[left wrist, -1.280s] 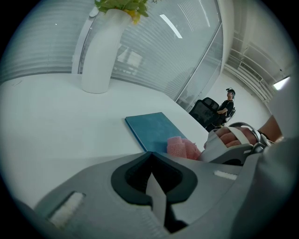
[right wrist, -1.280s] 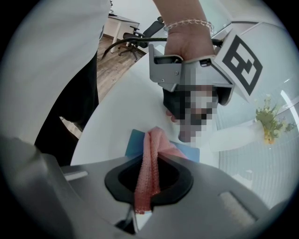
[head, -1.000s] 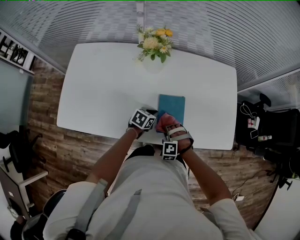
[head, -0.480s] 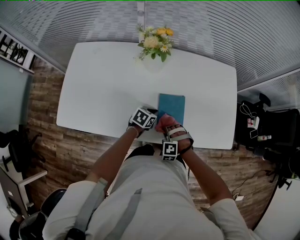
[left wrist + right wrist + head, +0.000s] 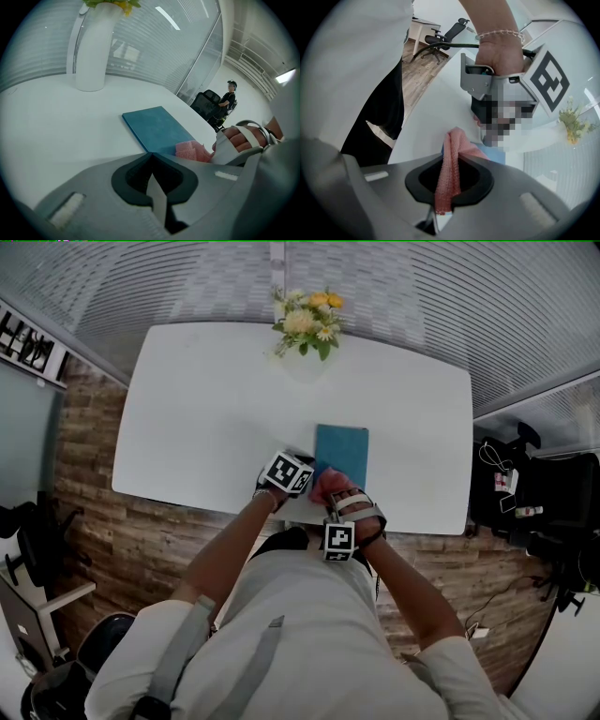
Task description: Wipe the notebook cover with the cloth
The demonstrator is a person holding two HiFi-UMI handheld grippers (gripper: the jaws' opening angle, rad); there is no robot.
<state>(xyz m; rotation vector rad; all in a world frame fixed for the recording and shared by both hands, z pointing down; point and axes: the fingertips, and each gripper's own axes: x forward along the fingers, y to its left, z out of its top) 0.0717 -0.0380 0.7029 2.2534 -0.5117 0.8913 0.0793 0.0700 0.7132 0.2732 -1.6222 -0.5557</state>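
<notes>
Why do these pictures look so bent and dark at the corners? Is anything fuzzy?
Head view: wide lens bows the table edges; light is even. Left gripper view: black rounded corners, notebook sharp. Right gripper view: same rounding, cloth sharp up close, a mosaic patch added above it.

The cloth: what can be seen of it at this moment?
The cloth is pink, with a coarse, knit-like weave, and looks soft. The right tongs are shut on a bunched fold of it, which runs out between them as a narrow strip. In the left gripper view its free end lies crumpled on the near corner of the blue notebook, touching the cover. Its full size cannot be told.
</notes>
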